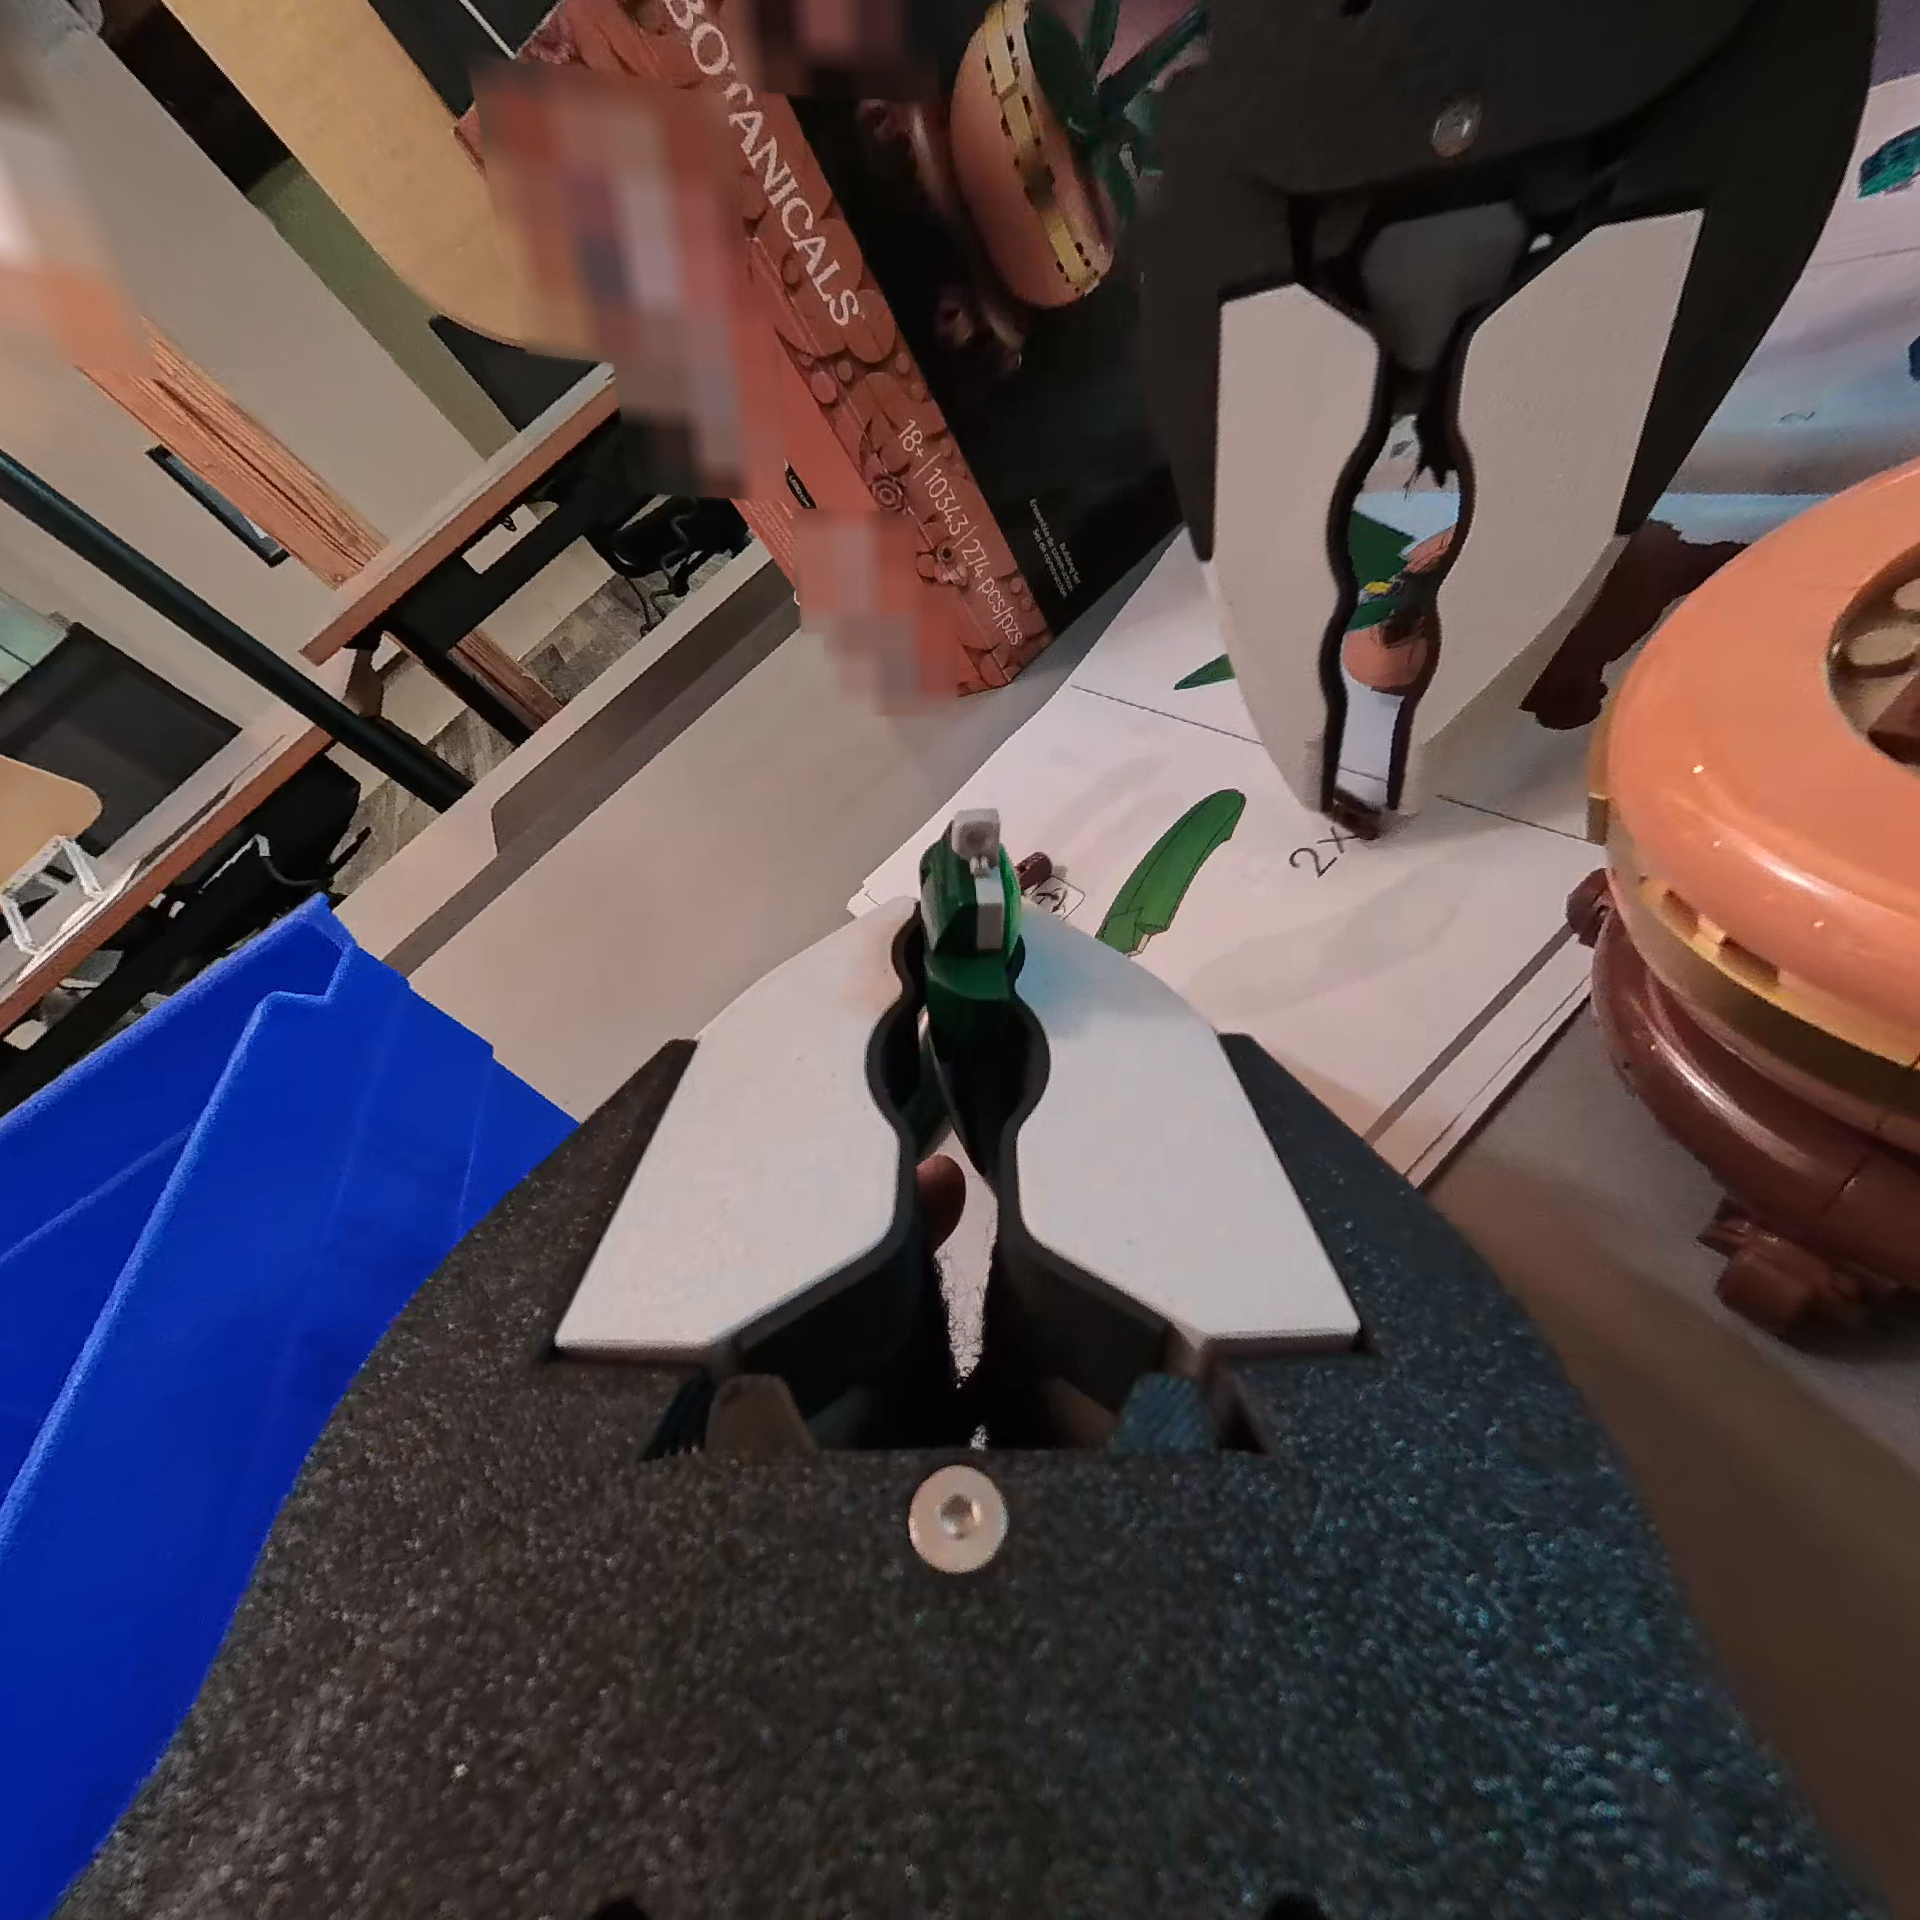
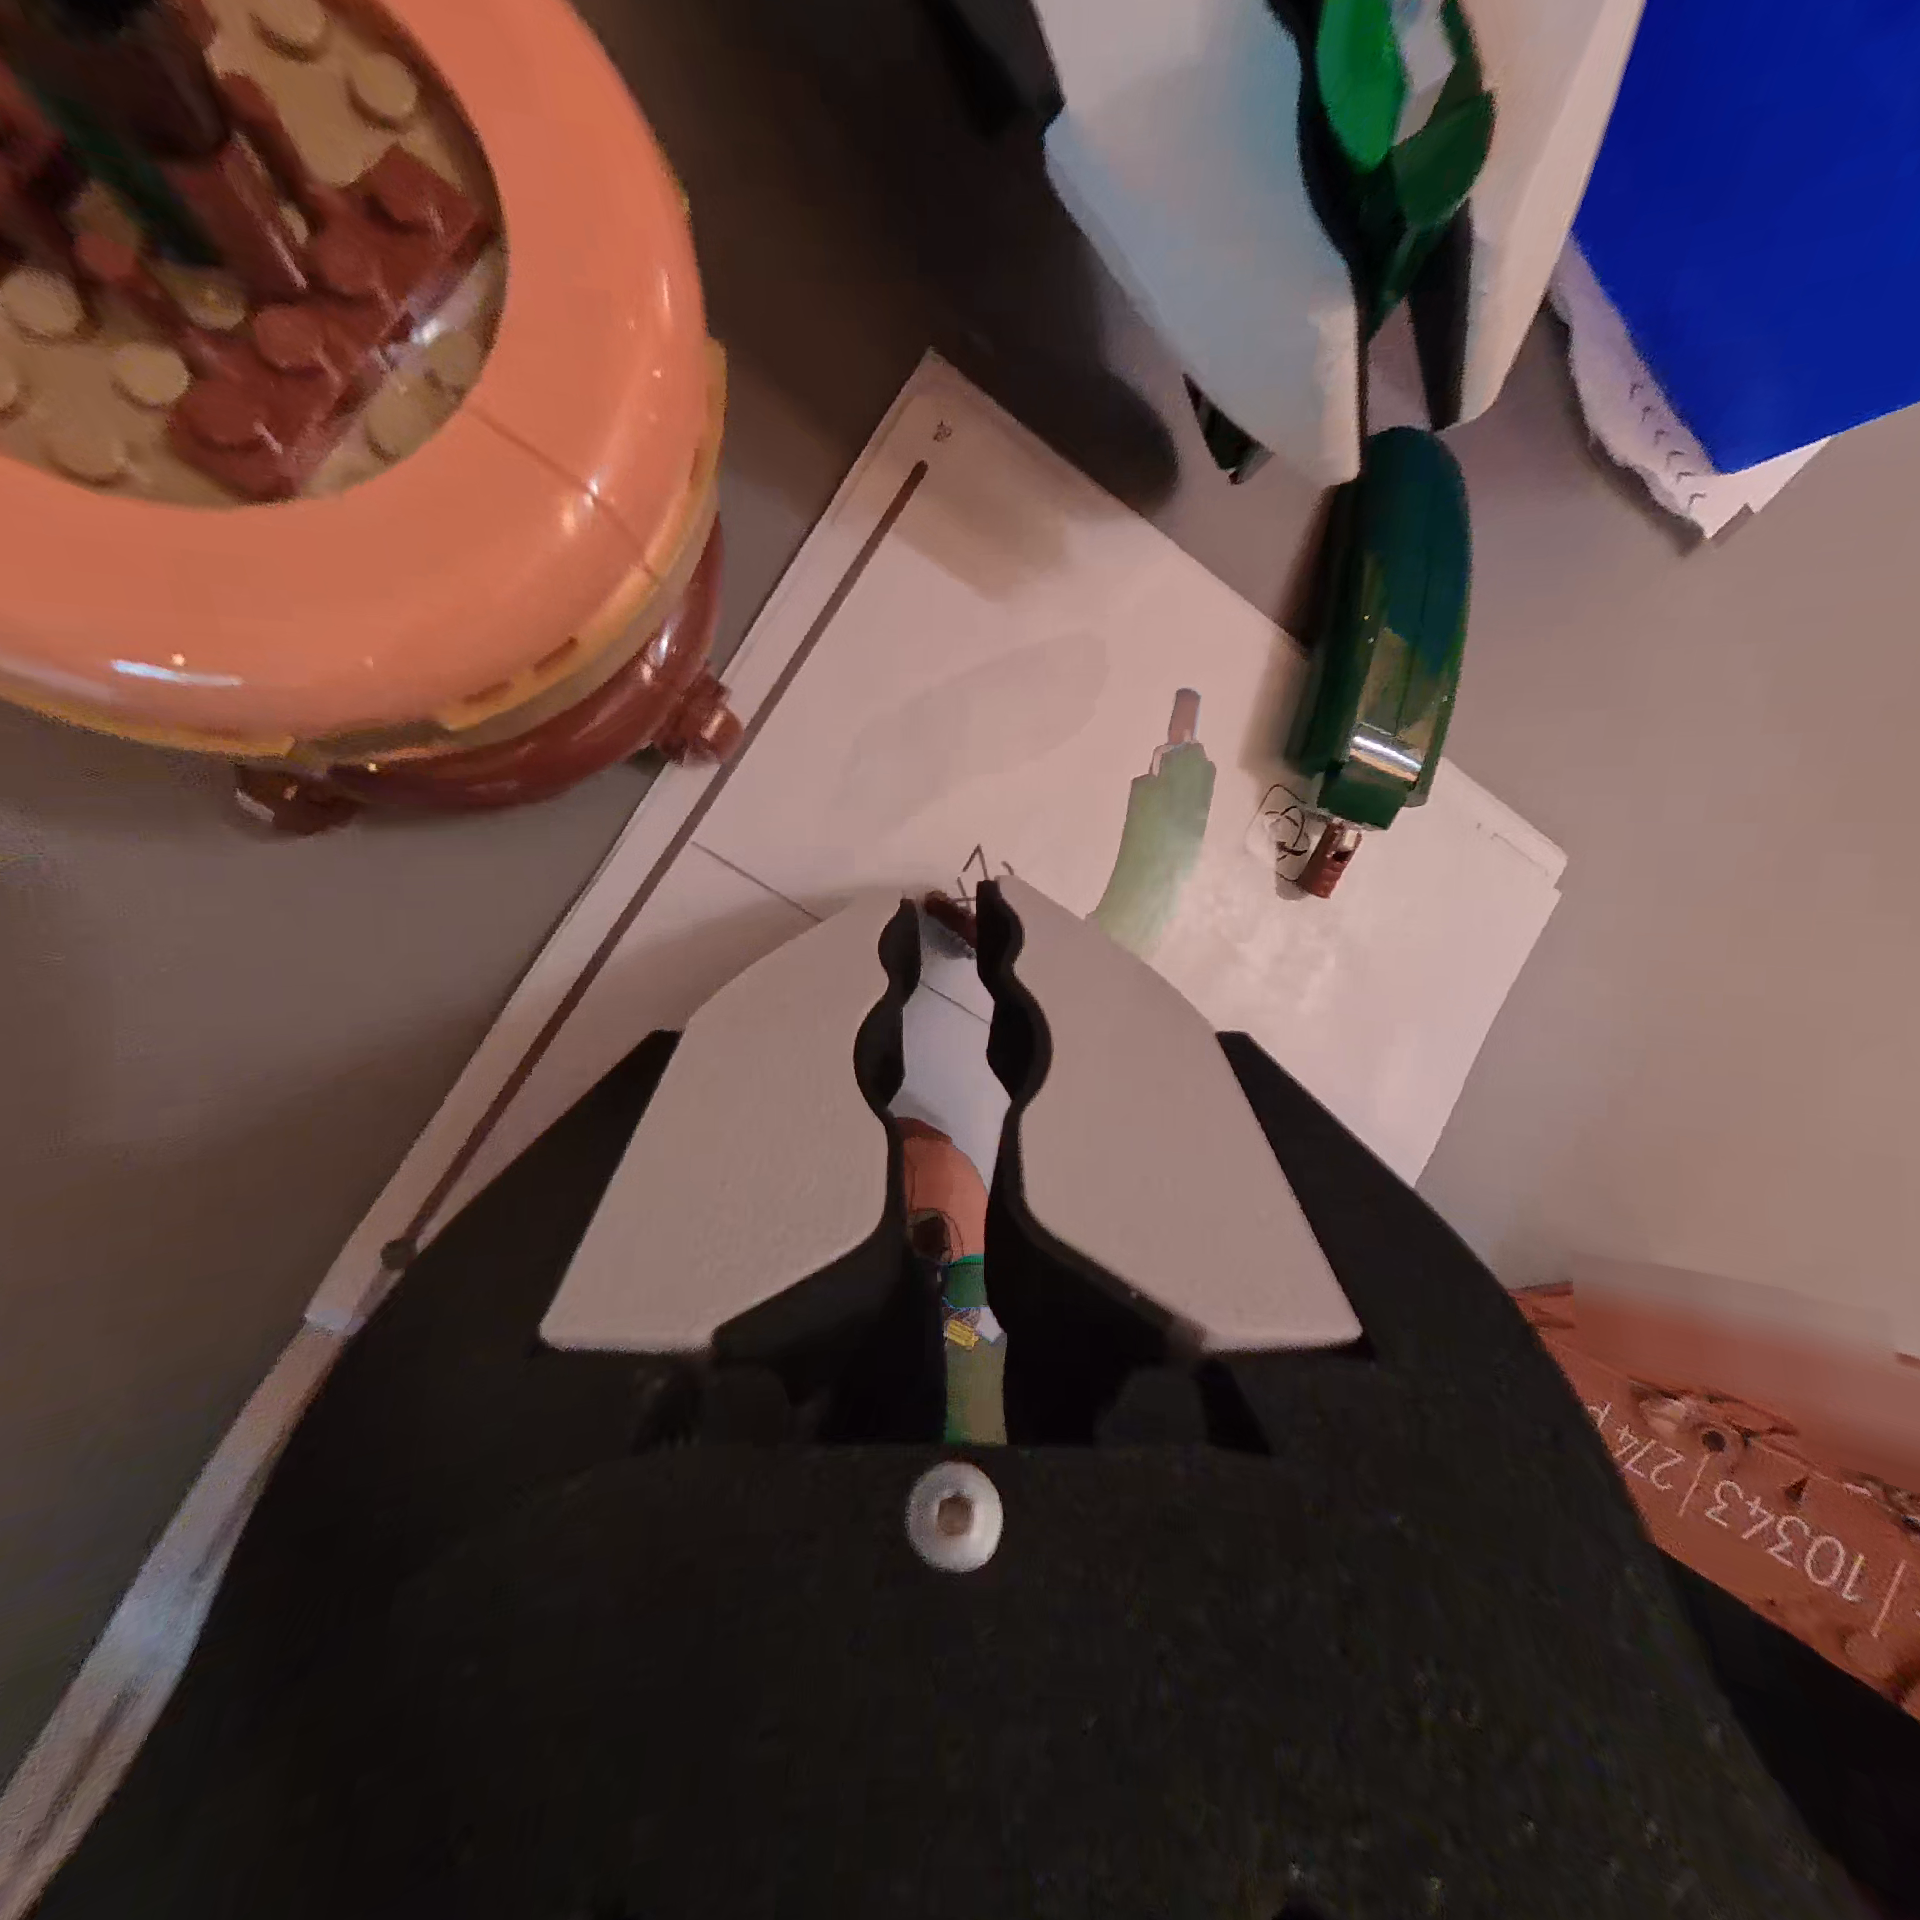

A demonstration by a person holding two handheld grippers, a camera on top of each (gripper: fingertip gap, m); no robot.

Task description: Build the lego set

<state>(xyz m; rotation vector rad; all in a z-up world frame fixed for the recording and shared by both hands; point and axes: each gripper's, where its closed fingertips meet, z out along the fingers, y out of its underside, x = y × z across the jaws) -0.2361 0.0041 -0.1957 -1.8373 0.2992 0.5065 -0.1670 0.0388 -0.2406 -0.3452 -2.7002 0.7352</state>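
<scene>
My left gripper (image 1: pixel 961 940) is shut on a green leaf piece (image 1: pixel 961 982) with a grey connector at its tip, held above the instruction booklet (image 1: pixel 1299 987). It shows at the top of the right wrist view (image 2: pixel 1361 156). My right gripper (image 2: pixel 948 909) points down onto the booklet (image 2: pixel 1039 675) with its jaws closed narrowly on a small brown piece (image 2: pixel 943 912). In the left wrist view it (image 1: pixel 1359 810) is to the upper right. A second dark green leaf (image 2: pixel 1387 623) lies on the booklet with another small brown piece (image 2: pixel 1333 857) at its end.
The built orange pot on its brown base (image 1: pixel 1745 883) (image 2: pixel 364 582) stands beside the booklet. The set's box (image 1: pixel 914 416) (image 2: pixel 1714 1455) stands at the table's far side. A blue bin (image 1: pixel 156 1247) (image 2: pixel 1766 208) is near the left gripper. My hands' fingertips stand some 9 cm from each other.
</scene>
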